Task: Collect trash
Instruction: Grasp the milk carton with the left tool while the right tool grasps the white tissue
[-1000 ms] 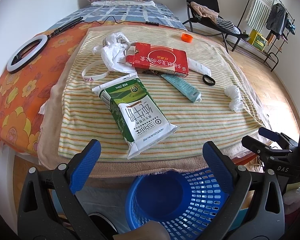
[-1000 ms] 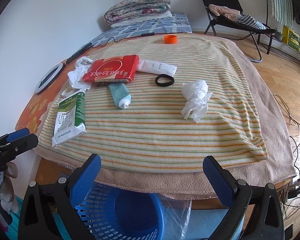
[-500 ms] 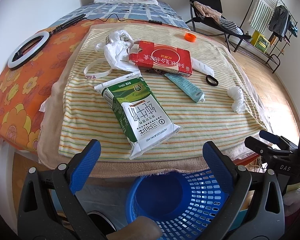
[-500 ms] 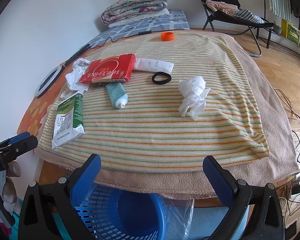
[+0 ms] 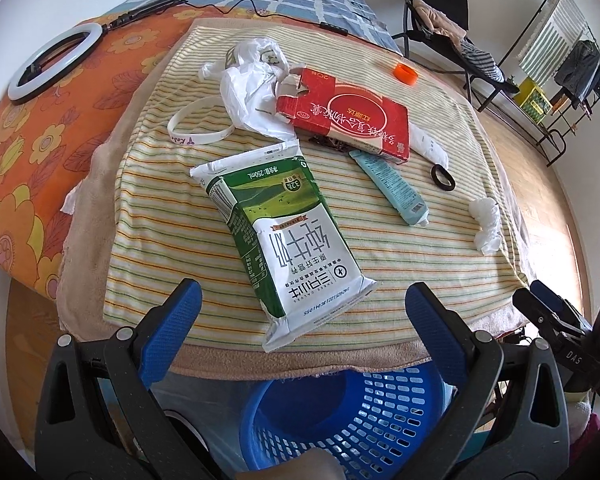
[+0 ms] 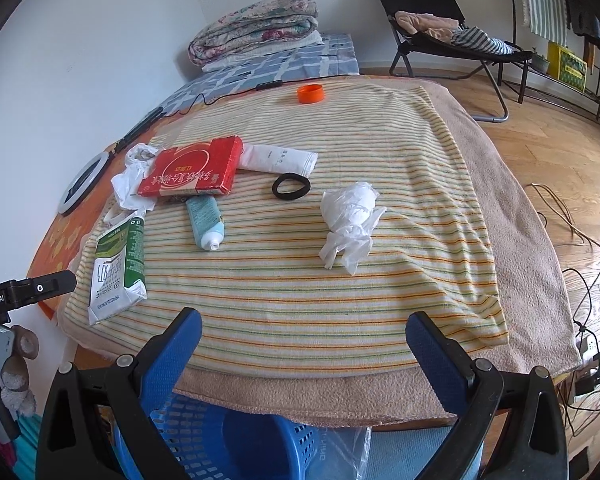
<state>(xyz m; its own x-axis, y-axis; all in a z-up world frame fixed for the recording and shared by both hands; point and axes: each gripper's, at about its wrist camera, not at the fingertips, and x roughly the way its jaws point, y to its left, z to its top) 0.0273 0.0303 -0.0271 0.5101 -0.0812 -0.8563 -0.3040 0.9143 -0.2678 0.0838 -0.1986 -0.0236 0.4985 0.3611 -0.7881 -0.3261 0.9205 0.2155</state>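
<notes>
A green-and-white milk carton (image 5: 288, 240) (image 6: 118, 266) lies flat on the striped cloth, its near end between the open, empty fingers of my left gripper (image 5: 300, 308). Behind it lie a torn red box (image 5: 348, 116) (image 6: 192, 172), a white plastic bag (image 5: 252, 84), a teal tube (image 5: 392, 188) (image 6: 206, 220) and a crumpled white tissue (image 5: 486, 228) (image 6: 350, 222). My right gripper (image 6: 302, 324) stands open over the table's front edge, short of the tissue. A blue basket (image 5: 348, 416) (image 6: 220, 444) sits on the floor below both grippers.
A white wristband (image 5: 200, 128), a black hair tie (image 6: 291, 187), a white packet (image 6: 280, 158) and an orange cap (image 6: 310, 93) also lie on the cloth. A ring light (image 5: 54, 60) rests on the orange sheet. A folding chair (image 6: 440, 32) and a clothes rack stand behind.
Both grippers have moved forward toward the table. The milk carton now lies closer between the left fingers, and the tissue looks larger in the right view. Both stay open.
</notes>
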